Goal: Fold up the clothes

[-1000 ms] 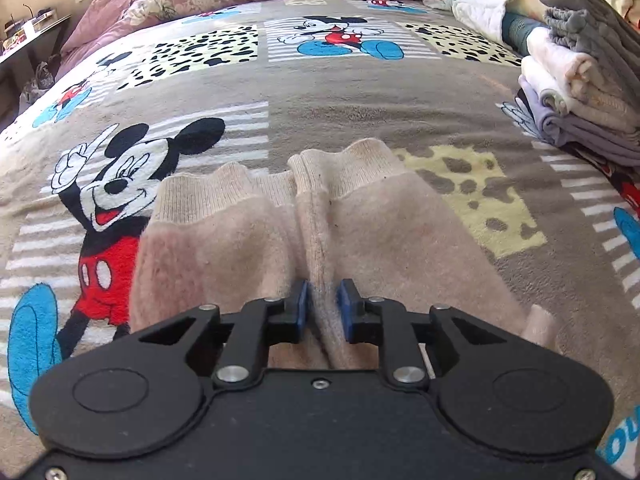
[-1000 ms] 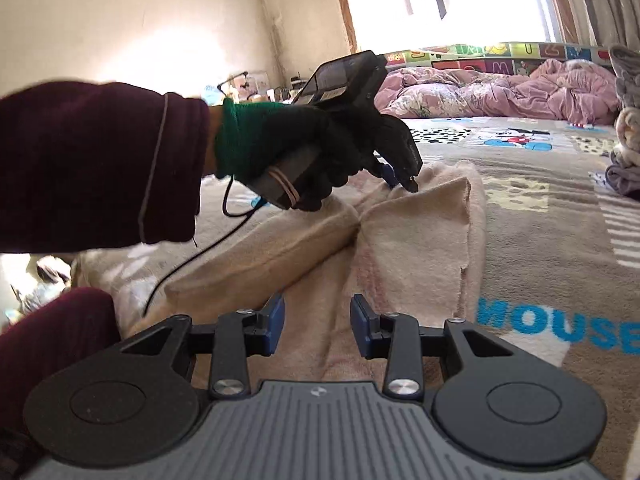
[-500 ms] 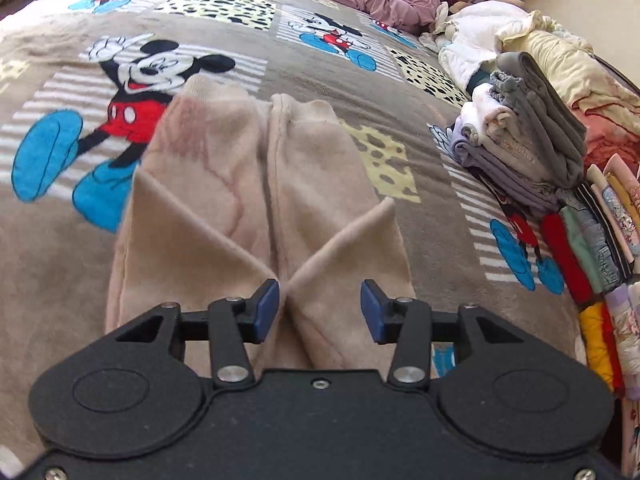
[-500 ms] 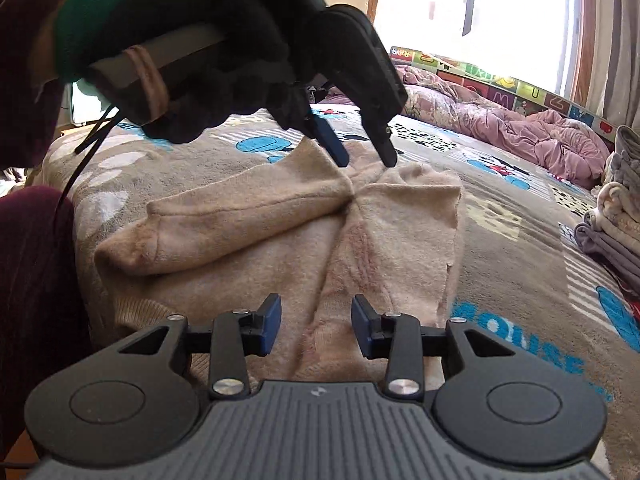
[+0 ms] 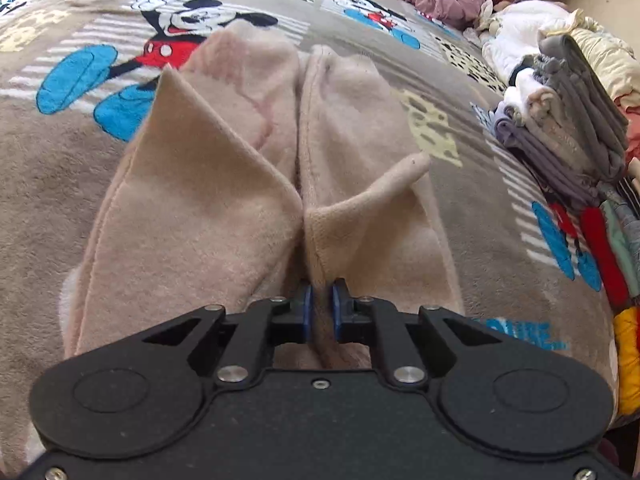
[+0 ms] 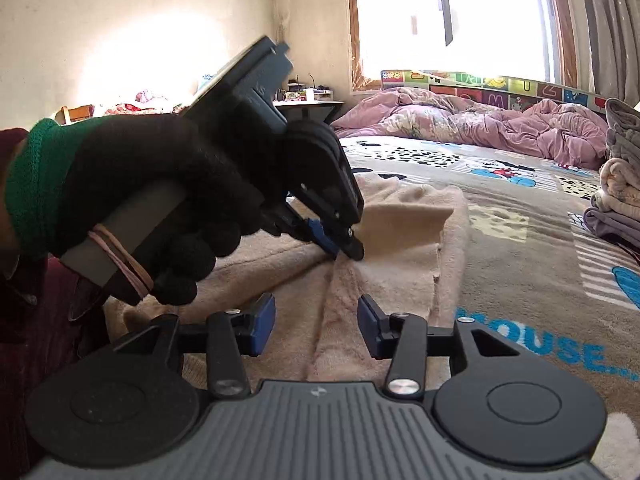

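A beige fleece garment (image 5: 248, 208) lies flat on the Mickey Mouse blanket (image 5: 48, 168), its two side flaps folded in to the middle. My left gripper (image 5: 319, 304) is at the garment's near middle, its jaws closing with a ridge of the beige fabric pinched between the blue pads. The right wrist view shows that same gripper (image 6: 344, 246) in a black gloved hand (image 6: 160, 184), tips down on the garment (image 6: 400, 264). My right gripper (image 6: 316, 324) hovers low over the garment's near edge. Its jaws are opening, with a fabric ridge lying between the fingers but not pressed.
A stack of folded clothes (image 5: 568, 120) stands along the right side of the bed, also seen as a pile (image 6: 616, 200) in the right wrist view. A crumpled purple duvet (image 6: 460, 120) lies at the far end under the window. A dark red sleeve fills the left edge.
My left gripper opened, drew back to the garment's near middle and closed on a fabric ridge there. The right gripper's jaws widened a little while it stayed in place.
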Motion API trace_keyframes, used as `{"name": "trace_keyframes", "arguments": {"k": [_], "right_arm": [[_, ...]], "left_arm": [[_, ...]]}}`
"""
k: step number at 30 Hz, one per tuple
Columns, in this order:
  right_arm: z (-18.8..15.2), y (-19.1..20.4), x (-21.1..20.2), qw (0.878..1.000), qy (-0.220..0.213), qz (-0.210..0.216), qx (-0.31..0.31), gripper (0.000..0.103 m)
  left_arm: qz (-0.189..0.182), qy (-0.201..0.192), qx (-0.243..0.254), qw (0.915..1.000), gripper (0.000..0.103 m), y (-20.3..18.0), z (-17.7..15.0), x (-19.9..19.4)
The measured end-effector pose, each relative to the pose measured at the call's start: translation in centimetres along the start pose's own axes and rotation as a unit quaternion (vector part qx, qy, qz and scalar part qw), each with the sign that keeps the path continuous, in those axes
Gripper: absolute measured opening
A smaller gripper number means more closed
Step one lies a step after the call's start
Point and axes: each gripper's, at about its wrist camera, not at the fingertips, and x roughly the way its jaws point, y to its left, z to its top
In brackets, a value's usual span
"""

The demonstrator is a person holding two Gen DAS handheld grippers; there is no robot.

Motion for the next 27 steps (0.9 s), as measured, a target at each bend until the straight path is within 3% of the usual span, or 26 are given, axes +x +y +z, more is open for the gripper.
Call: {"name": "trace_keyframes", "arguments": {"k": [3, 4, 6, 8, 9, 13, 15, 16, 19, 21, 23, 27], "right_arm": [[-0.2, -0.1, 0.8, 1.0, 0.014, 0.003, 0.004, 0.047], [-0.3, -0.2, 1.0, 1.0, 0.02, 0.001, 0.005, 0.047], [-0.3, -0.2, 1.4, 1.0, 0.027, 0.006, 0.007, 0.048], [-0.3, 0.0, 1.6, 1.0, 0.029, 0.006, 0.007, 0.049], [-0.3, 0.0, 1.8, 0.999, 0.032, 0.007, 0.006, 0.051], [-1.0, 0.3, 2.2, 0.997, 0.069, 0.018, 0.012, 0.055], [-1.1, 0.3, 2.1, 0.997, 0.075, 0.021, 0.014, 0.055], [-1.3, 0.2, 2.0, 0.997, 0.078, 0.021, 0.016, 0.055], [-1.3, 0.0, 2.1, 0.996, 0.078, 0.024, 0.028, 0.055], [-1.3, 0.2, 2.2, 0.996, 0.078, 0.026, 0.026, 0.061], [-1.3, 0.6, 2.1, 0.997, 0.075, 0.029, 0.019, 0.065], [-1.4, 0.5, 1.6, 0.996, 0.073, 0.029, 0.031, 0.065]], "left_arm": [[-0.006, 0.004, -0.003, 1.0, 0.03, 0.1, 0.4, -1.5], [-0.002, -0.005, 0.011, 0.9999, 0.03, -0.3, 0.4, -2.4], [0.012, -0.063, 0.079, 0.9948, 0.029, -2.1, 0.1, -5.0], [0.009, -0.09, 0.122, 0.9883, 0.026, -3.3, 0.3, -5.6], [0.016, -0.081, 0.126, 0.9886, 0.02, -3.4, 0.8, -4.3], [0.03, -0.041, 0.123, 0.9911, 0.015, -3.0, 2.7, 0.9], [-0.016, -0.021, 0.044, 0.9987, 0.014, -0.6, 3.9, 1.3], [-0.03, -0.027, 0.038, 0.9985, 0.014, -0.5, 4.3, 0.7], [-0.043, -0.049, 0.056, 0.9963, 0.014, -1.2, 4.8, -0.2], [-0.009, -0.022, 0.088, 0.9959, 0.015, -2.0, 4.6, 1.8], [0.007, -0.024, 0.106, 0.994, 0.019, -2.5, 4.4, 2.2], [-0.028, -0.07, 0.131, 0.9885, 0.019, -4.1, 3.8, 0.0]]}}
